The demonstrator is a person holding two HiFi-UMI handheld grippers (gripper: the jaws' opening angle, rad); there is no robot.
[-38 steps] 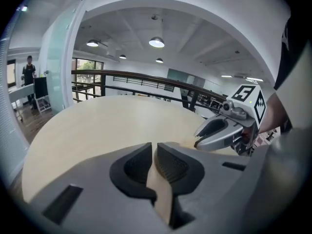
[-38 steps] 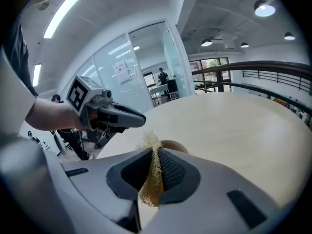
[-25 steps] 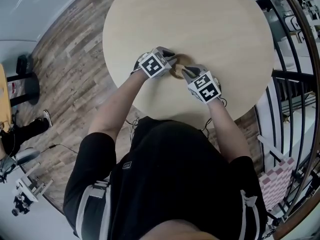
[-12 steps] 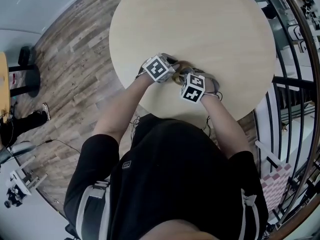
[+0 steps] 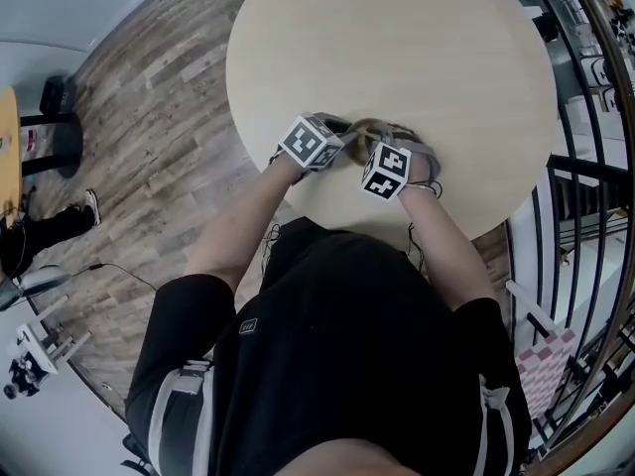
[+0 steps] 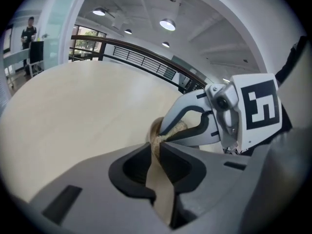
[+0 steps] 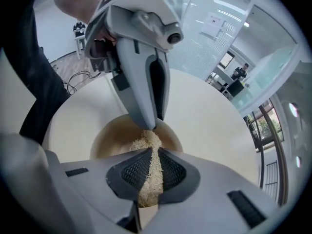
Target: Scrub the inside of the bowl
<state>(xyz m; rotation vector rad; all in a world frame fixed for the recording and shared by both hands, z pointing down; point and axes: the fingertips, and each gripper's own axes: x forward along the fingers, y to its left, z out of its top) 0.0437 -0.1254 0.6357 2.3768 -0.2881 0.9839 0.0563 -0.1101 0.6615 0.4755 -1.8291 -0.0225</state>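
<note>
- The table (image 5: 397,48) is round and pale, and most of its top is bare. That leaves plenty of free room on the far side and to the left, while the near edge lies just under both wrists.
- A dark railing (image 5: 585,167) runs close past the table's right side, so that is the tight side for elbows.
- The bowl (image 7: 109,135) sits upright on the table, near its near edge.
- The left gripper (image 6: 157,146) pinches the bowl's rim to steady it on the table. Its jaws have just eased open a little, but the rim is between them and looks gripped.
- The right gripper (image 7: 154,152) is clamped on a fibrous scrubber (image 7: 148,189), whose tip reaches down inside the bowl.
- Scrubbing looks to be under way, not finished. The tan inner wall shows no clear cleaned or dirty part, so the remaining work cannot be gauged.
</note>
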